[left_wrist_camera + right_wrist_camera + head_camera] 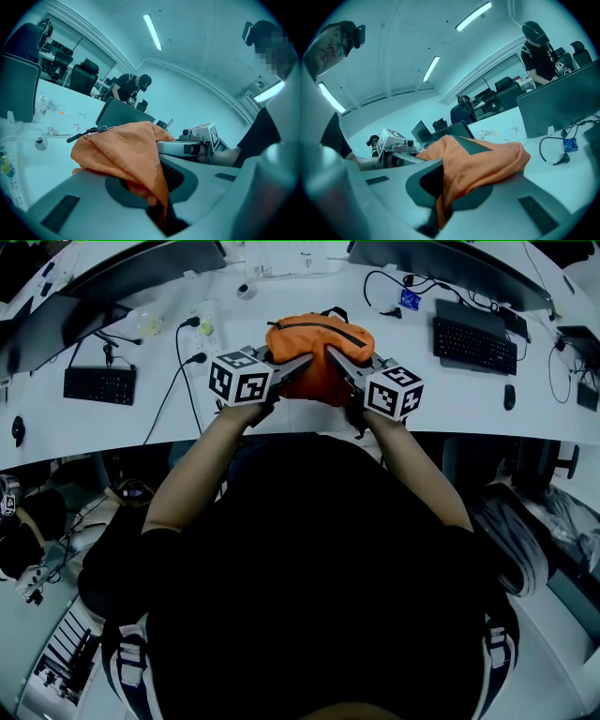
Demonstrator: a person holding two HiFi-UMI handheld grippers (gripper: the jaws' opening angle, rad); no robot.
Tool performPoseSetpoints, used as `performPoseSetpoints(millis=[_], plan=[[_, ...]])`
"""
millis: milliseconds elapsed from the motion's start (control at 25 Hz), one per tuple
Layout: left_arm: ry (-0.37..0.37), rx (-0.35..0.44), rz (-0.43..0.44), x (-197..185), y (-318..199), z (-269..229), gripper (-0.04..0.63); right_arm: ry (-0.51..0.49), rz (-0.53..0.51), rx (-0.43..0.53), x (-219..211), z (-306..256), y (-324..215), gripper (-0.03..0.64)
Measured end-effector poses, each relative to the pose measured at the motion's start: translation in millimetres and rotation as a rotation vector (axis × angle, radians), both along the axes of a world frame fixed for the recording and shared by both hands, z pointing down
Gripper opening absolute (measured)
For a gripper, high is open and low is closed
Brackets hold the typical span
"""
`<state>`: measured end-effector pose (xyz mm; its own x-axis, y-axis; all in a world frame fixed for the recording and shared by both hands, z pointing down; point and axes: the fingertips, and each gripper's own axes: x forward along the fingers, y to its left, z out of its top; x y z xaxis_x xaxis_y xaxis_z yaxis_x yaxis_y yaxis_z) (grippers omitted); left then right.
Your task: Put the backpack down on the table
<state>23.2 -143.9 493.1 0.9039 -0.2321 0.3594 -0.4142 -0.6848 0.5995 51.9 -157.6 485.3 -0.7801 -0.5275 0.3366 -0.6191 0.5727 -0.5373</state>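
Observation:
An orange backpack (319, 357) with a black zip hangs just over the white table (281, 423), near its front edge. My left gripper (302, 364) is shut on the bag's left side, and orange cloth (136, 154) is pinched between its jaws. My right gripper (335, 359) is shut on the right side, with a fold of the fabric (473, 168) clamped in it. Each gripper view shows the other gripper across the bag. Whether the bag's bottom touches the table is hidden.
A black keyboard (99, 383) lies at the left, another keyboard (474, 341) at the right. A power strip (204, 329) with cables sits left of the bag. Monitors (141, 268) line the back. A mouse (509, 397) lies right. Another person (129, 86) stands beyond.

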Motion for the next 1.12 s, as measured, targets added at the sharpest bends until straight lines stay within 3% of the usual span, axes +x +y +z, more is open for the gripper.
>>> performPoseSetpoints(millis=[1120], plan=[[-0.029,-0.159,0.010,-26.6,-25.9,74.3,0.064,0.041,-0.045,-0.156,-29.0,77.2,-27.9,0.021]])
